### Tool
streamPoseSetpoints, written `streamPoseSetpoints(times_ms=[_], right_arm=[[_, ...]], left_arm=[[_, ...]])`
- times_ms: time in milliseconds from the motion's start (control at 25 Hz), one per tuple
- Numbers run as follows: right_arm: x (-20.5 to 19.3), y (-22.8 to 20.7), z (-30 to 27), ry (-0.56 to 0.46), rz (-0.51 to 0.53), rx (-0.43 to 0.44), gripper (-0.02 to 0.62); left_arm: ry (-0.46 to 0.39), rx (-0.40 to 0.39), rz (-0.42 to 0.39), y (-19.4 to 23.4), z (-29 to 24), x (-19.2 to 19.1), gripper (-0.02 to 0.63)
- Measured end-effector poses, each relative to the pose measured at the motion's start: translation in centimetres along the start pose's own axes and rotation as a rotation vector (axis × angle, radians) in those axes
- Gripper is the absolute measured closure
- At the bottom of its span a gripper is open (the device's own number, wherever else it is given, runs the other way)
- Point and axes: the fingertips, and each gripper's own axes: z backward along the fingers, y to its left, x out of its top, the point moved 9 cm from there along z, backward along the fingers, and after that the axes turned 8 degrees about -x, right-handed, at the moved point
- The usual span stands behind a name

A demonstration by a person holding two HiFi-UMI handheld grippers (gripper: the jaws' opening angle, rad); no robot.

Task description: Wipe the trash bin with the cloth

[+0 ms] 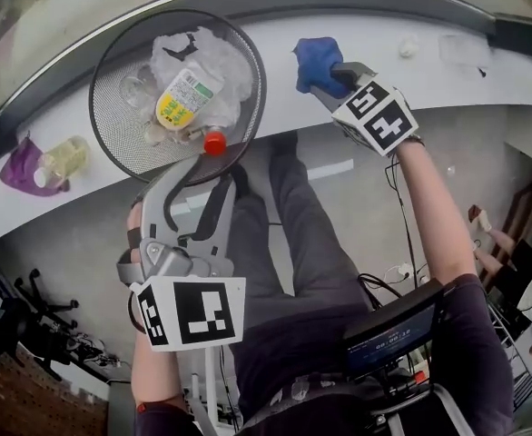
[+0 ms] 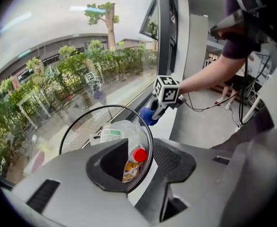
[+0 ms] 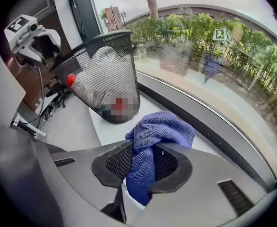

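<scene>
At the left end of the curved white tabletop [image 1: 289, 107] lie a crumpled purple bag [image 1: 16, 169] and a clear plastic bottle [image 1: 64, 156]. Beside them the round black wire-mesh trash bin [image 1: 110, 98] tilts, its rim clamped in the left gripper's [image 1: 210, 166] jaws; further right, apart from it, the right gripper's [image 1: 325, 82] jaws pinch the bunched blue cloth [image 1: 314, 58]

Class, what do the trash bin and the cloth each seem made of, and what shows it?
Trash bin: black mesh, likely painted metal, matte; the contents show through its fine grid. Cloth: blue, probably microfibre or terry; fuzzy nap, soft bunched folds.
</scene>
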Motion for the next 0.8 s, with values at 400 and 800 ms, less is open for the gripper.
streamPoseSetpoints(times_ms=[400,800], right_arm=[[-1.9,-2.9,-1.4,0.096,-0.063,-0.133,0.394],[4.7,-0.9,13.8,-0.243,-0.239,-0.188,0.391]], left_arm=[[-0.063,0.090,0.058,2.5,0.9,0.8,0.552],[-0.093,0.141,-0.026,2.0,8.4,5.1,0.607]])
